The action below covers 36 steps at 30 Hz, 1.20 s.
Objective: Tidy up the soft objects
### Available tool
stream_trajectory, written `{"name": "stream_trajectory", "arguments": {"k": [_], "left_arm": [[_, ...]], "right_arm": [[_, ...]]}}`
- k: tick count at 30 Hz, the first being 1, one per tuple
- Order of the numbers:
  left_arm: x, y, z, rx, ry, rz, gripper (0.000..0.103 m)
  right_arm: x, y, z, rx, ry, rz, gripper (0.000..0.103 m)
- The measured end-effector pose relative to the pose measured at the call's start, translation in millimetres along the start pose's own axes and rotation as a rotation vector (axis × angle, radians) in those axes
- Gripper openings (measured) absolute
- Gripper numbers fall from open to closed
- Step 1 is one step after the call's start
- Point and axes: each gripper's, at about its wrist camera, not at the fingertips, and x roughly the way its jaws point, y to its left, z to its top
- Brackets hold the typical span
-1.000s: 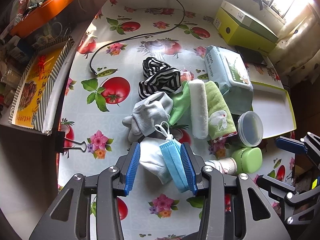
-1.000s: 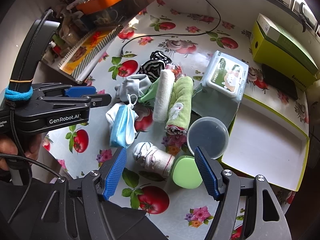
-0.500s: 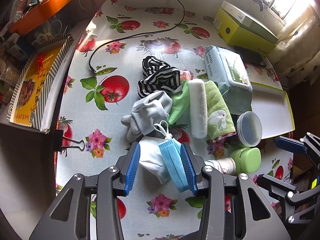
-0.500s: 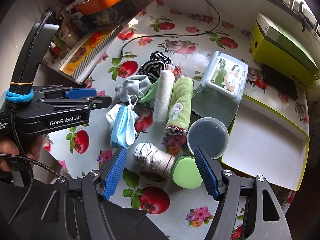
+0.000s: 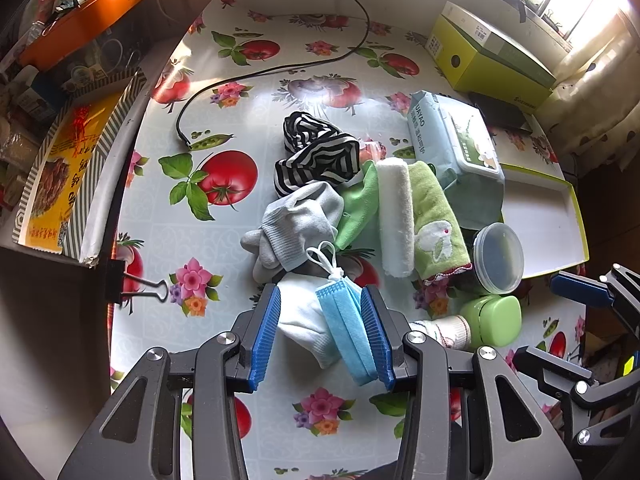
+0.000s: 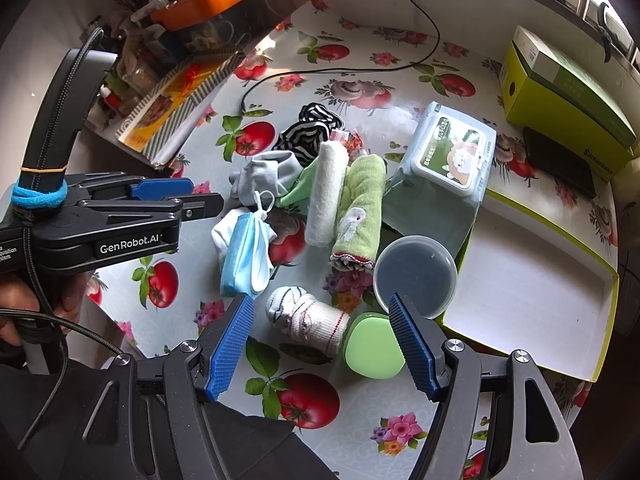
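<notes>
A heap of soft things lies mid-table: a blue face mask (image 5: 346, 332) on a white sock (image 5: 302, 322), a grey sock (image 5: 298, 224), a striped black-and-white cloth (image 5: 316, 154), a white rolled towel (image 5: 396, 216), a green rabbit towel (image 5: 436, 224) and a rolled patterned sock (image 6: 308, 318). My left gripper (image 5: 320, 332) is open, its blue pads either side of the mask (image 6: 244, 256) and white sock, above them. My right gripper (image 6: 322, 350) is open wide above the patterned sock and a green case (image 6: 374, 346).
A wet-wipes pack (image 5: 452, 140), a lidded round tub (image 5: 498, 258) and a shallow yellow-edged tray (image 5: 540, 216) sit right. A yellow-green box (image 5: 488, 56) stands far right. A black cable (image 5: 260, 76) crosses the tablecloth. Clutter and an orange tray (image 5: 80, 20) lie left.
Almost nothing moved; both grippers stay open in the same place, with only a slight drift of the views.
</notes>
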Motion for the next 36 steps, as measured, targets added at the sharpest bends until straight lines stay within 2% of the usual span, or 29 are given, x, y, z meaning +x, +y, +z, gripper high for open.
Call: {"name": "stream_trajectory", "arguments": {"k": [36], "left_arm": [[6.5,6.0,2.2,-0.022,0.011,-0.032,0.043]], "right_arm": [[2.4,-0.5,6.1,0.005,0.005,0.006,0.071]]}}
